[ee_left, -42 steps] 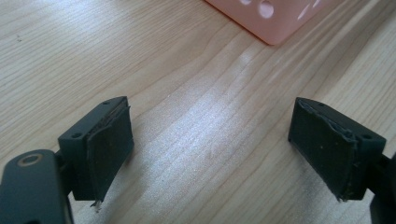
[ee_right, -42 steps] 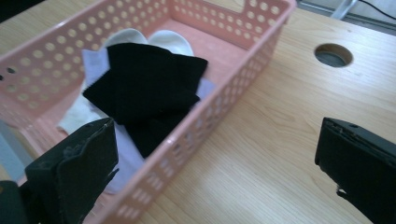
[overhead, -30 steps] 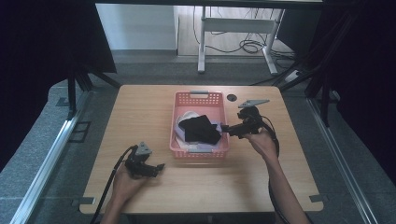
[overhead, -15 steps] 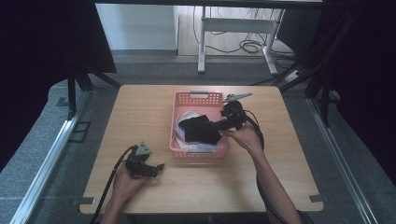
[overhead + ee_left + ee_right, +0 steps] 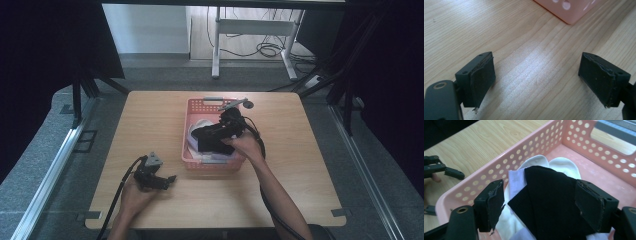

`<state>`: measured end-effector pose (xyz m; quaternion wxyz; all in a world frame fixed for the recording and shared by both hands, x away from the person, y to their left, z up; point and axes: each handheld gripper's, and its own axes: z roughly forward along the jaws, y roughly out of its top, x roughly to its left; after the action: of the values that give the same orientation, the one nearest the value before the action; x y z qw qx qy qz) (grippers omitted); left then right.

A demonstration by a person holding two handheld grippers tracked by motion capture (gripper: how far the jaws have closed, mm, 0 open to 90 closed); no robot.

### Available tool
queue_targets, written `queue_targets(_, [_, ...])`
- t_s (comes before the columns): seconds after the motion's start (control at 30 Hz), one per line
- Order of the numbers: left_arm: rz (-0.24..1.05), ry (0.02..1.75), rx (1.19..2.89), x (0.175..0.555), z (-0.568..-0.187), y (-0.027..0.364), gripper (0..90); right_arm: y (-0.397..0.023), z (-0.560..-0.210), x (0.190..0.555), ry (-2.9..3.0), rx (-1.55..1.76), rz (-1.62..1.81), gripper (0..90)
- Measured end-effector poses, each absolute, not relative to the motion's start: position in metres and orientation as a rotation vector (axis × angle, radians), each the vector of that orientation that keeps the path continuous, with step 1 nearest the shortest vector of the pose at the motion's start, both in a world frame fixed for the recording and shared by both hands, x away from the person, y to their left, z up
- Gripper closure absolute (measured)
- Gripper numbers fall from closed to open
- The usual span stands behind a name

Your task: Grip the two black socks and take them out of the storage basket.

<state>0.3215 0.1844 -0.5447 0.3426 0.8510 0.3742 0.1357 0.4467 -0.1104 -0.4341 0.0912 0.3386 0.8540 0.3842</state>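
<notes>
One pink basket (image 5: pixel 192 159) mid-table, holding one black garment (image 5: pixel 554 200) on top of white clothes (image 5: pixel 559 166). Two grippers. Right gripper (image 5: pixel 541 206) down in basket, jaws just been closing, black garment between them, pads not visibly pressing yet. Left gripper (image 5: pixel 536 82) spread wide over bare wooden table (image 5: pixel 499 32), basket corner just ahead.

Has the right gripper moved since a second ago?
Yes. The right gripper has moved leftward from the pink basket's right rim to over the black cloth inside.
</notes>
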Motion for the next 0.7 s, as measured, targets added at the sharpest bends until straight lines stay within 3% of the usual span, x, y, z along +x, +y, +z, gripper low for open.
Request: queue_targets(0.7, [0.353,0.973,2.214,0.321,-0.545,0.184,13.7,-0.071,-0.483,0.479,2.559,1.129,0.803,38.7])
